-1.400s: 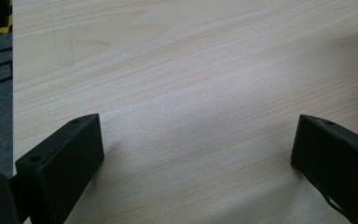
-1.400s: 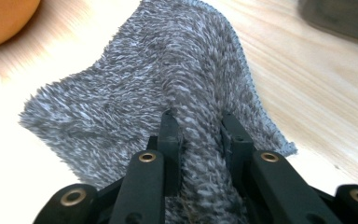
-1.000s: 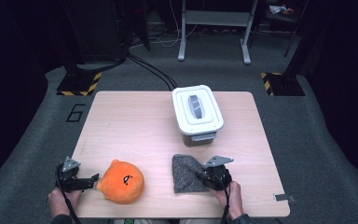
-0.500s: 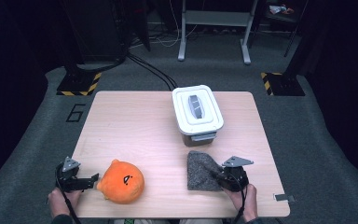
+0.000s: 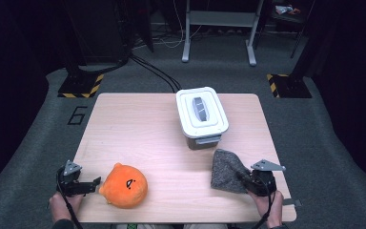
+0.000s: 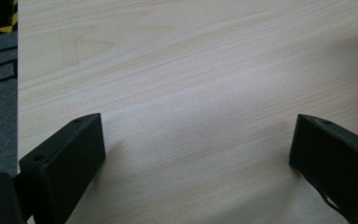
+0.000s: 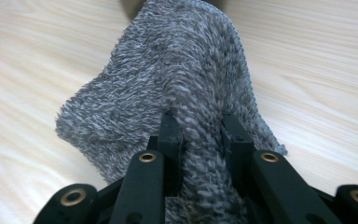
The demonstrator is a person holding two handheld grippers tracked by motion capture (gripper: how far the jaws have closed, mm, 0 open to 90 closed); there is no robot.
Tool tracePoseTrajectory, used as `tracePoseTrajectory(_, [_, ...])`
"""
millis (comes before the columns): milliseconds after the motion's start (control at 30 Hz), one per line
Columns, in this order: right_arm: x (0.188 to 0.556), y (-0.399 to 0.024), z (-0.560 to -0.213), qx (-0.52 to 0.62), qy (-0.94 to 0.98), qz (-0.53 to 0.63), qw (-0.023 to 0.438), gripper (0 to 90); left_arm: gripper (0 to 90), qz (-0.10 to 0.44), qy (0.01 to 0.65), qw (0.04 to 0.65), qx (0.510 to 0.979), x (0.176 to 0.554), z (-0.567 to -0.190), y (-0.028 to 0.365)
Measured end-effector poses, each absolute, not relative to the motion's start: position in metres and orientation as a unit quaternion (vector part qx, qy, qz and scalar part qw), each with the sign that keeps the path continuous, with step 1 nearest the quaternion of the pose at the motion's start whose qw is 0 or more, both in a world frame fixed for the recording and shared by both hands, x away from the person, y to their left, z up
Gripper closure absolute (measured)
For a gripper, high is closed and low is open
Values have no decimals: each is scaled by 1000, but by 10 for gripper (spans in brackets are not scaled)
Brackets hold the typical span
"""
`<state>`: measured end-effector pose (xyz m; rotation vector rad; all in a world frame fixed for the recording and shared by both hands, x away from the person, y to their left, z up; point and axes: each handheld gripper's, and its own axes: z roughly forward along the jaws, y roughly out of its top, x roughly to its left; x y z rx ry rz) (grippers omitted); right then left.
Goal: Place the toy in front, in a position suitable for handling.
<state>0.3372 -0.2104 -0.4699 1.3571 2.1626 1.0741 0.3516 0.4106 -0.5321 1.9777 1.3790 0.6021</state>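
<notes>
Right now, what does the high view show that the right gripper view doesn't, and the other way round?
The high view takes in the orange plush toy, the white lidded box, the left gripper with jaws apart beside the toy, and the floor around the table. The right gripper view gives the close detail: the right gripper pinching a raised fold of the grey cloth, jaws pressed into the pile. Both show the cloth lying on the pale wooden tabletop.

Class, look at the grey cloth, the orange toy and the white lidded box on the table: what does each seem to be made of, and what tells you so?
Grey fuzzy cloth: looks like knitted or terry fabric, with a mottled looped pile and a stitched hem. Round orange plush toy: apparently soft, matt stuffed fabric with a rounded, cushiony shape. White lidded rectangular box: probably smooth moulded plastic, going by its rigid edges and slight sheen.
</notes>
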Motion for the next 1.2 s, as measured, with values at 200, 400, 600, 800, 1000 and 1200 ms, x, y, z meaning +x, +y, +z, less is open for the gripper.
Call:
tracePoseTrajectory(200, [345, -236, -467, 512, 749, 369, 204, 735, 30, 229, 526, 322, 753, 351, -532, 410])
tracePoseTrajectory(400, [356, -253, -465, 529, 737, 360, 219, 735, 30, 231, 525, 323, 753, 352, -532, 411])
tracePoseTrajectory(600, [369, -263, -469, 547, 725, 349, 230, 733, 30, 229, 526, 322, 753, 352, -532, 411])
tracePoseTrajectory(800, [383, -270, -473, 555, 722, 338, 237, 733, 31, 230, 526, 322, 753, 352, -532, 411])
tracePoseTrajectory(1000, [400, -272, -477, 565, 718, 330, 236, 730, 31, 230, 526, 322, 753, 352, -532, 411])
tracePoseTrajectory(1200, [421, -272, -484, 572, 720, 316, 231, 724, 31, 231, 527, 322, 752, 352, -532, 411])
